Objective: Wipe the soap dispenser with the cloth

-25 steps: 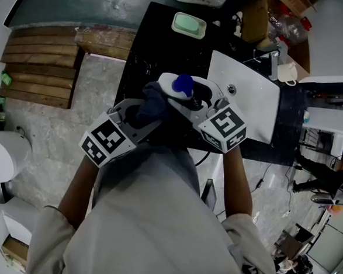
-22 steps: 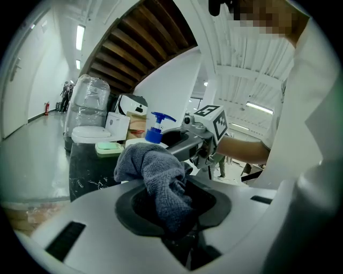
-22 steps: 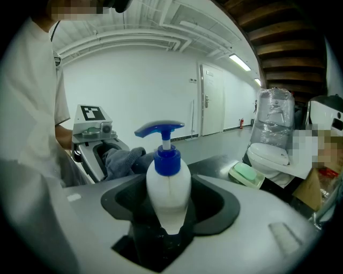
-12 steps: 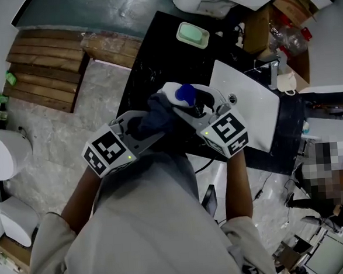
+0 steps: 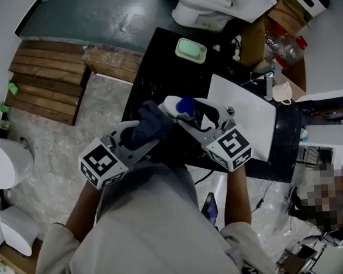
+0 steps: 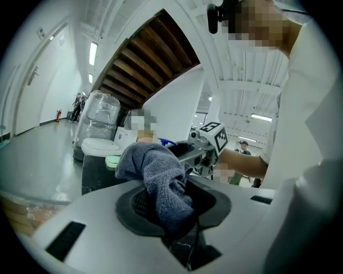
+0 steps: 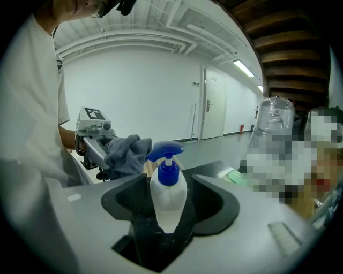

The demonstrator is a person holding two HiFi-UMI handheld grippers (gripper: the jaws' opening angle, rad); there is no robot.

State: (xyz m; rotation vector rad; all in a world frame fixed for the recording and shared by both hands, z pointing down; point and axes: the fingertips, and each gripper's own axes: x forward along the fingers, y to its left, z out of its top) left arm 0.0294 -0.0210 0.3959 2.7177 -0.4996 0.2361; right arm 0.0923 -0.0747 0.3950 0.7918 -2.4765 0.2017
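The soap dispenser [image 5: 172,107] is a white bottle with a blue pump [image 5: 185,106]. My right gripper [image 5: 188,112] is shut on its body and holds it upright above the black counter [image 5: 149,65]. In the right gripper view the bottle [image 7: 168,199] stands between the two jaws. My left gripper [image 5: 145,131] is shut on a bunched blue-grey cloth [image 5: 151,123], which sits right at the bottle's left side. In the left gripper view the cloth [image 6: 159,176] fills the jaws and hides most of the dispenser; only the pump tip [image 6: 166,142] shows.
A white sink basin [image 5: 249,113] with a faucet [image 5: 269,81] lies right of the grippers. A green soap dish [image 5: 190,50] sits on the counter's far end. Wooden pallets [image 5: 45,84], a cardboard box [image 5: 257,37] and a white toilet [image 5: 0,162] stand around.
My left gripper has lifted and tilted a little with the cloth beside the dispenser. The right gripper keeps the bottle in much the same place.
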